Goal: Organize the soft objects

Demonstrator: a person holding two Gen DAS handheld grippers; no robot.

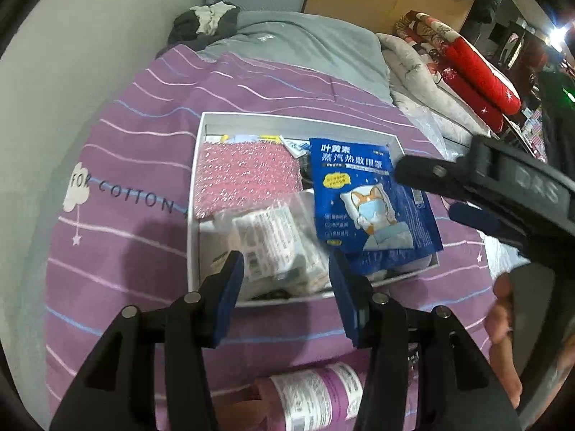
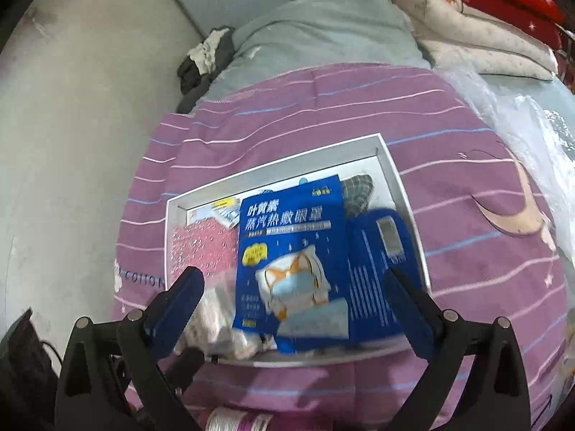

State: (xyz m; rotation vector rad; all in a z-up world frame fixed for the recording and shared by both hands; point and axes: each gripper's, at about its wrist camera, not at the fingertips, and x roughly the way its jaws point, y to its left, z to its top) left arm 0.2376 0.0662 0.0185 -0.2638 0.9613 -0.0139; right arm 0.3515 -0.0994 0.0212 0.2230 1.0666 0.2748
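A white box sits on the purple striped blanket, and inside it are a pink cloth, a clear bag and a blue packet lying on top. The right claw is spread wide over the blue packet and holds nothing. The left claw is half open and empty, just above the clear bag.

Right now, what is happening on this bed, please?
A person with a gripper in each hand is sorting soft things into a shallow white cardboard box on the purple striped bedcover. A blue eye-mask packet with a dog picture lies on top inside. The right gripper is wide open above it, holding nothing. The left gripper hovers half open, empty.
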